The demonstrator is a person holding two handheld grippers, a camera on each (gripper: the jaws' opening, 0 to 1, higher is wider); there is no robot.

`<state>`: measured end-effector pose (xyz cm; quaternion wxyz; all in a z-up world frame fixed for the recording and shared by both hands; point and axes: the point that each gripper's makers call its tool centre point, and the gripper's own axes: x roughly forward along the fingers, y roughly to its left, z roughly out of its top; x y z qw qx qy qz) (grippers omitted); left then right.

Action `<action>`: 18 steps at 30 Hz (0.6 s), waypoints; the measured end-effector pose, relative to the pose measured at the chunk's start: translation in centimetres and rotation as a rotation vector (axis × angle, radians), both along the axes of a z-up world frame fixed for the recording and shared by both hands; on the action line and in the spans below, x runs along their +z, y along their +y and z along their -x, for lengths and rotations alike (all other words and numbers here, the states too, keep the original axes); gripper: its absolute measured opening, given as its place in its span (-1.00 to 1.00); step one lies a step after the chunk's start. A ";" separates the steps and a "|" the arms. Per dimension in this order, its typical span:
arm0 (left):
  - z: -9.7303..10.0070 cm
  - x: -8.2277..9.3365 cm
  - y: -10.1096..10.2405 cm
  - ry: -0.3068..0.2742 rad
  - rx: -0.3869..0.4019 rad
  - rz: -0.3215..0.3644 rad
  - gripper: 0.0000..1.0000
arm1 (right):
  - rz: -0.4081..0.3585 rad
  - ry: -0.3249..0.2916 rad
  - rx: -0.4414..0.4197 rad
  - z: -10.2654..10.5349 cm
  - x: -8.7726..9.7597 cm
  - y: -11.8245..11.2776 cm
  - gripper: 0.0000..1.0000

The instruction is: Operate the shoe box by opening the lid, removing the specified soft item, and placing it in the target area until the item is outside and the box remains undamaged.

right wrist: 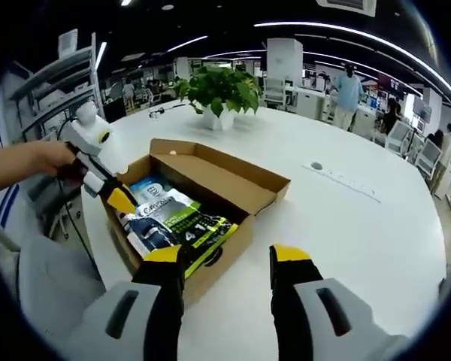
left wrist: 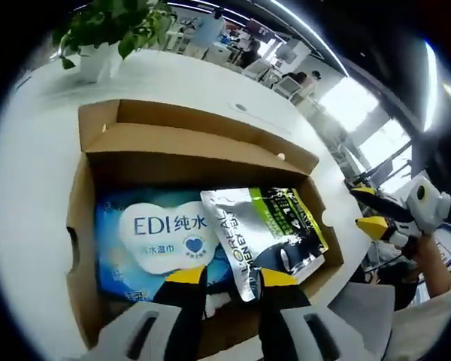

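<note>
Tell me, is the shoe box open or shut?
Open: the shoe box lid is folded back, and the wet wipes pack and silver pouch inside show.

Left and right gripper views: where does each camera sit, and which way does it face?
Left gripper view: rides the left gripper, looking down into the open box at the wipes and pouch; its jaws are apart.
Right gripper view: rides the right gripper, facing the box across the table; a hand shows.
Both show box, pouch, plant.

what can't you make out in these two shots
- Left gripper view: near end of the silver pouch and wipes pack, hidden behind the left tool.
- Left gripper view: box near wall, cut off by the tool body.
- Right gripper view: wipes pack, mostly covered by the pouch; pouch print too small to read.
</note>
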<state>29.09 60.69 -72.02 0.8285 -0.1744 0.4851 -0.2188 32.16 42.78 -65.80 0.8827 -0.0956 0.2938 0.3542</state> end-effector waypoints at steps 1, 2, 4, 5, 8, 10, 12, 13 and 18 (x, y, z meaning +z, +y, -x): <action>0.1 -0.1 -0.2 0.009 0.001 0.012 -0.48 | -0.004 0.001 -0.002 0.1 0.0 0.0 -0.15; 0.3 -0.2 -0.5 0.023 -0.001 0.027 -0.48 | -0.008 0.002 -0.004 0.3 0.0 0.0 -0.15; 0.7 -0.5 -1.1 0.050 -0.002 0.058 -0.51 | -0.016 0.002 -0.009 0.5 0.1 -0.1 -0.15; 1.0 -0.7 -1.5 0.072 -0.008 0.072 -0.56 | -0.018 0.002 -0.011 0.7 0.0 -0.1 -0.15; 1.1 -0.8 -1.8 0.049 -0.035 0.054 -0.72 | -0.019 -0.004 -0.015 1.0 -0.1 -0.3 -0.17; 1.0 -0.7 -1.8 0.048 -0.028 0.054 -0.73 | -0.026 0.002 -0.022 1.2 -0.2 -0.4 -0.17; 1.0 -0.7 -1.9 0.048 -0.030 0.052 -0.75 | -0.025 0.008 -0.028 1.4 -0.5 -0.6 -0.18; 0.9 -0.6 -1.9 0.043 -0.031 0.047 -0.78 | -0.024 0.009 -0.030 1.5 -0.5 -0.7 -0.18; 0.6 -0.1 -1.9 0.028 -0.020 0.057 -0.99 | -0.025 0.018 -0.045 1.8 -0.8 -1.1 -0.19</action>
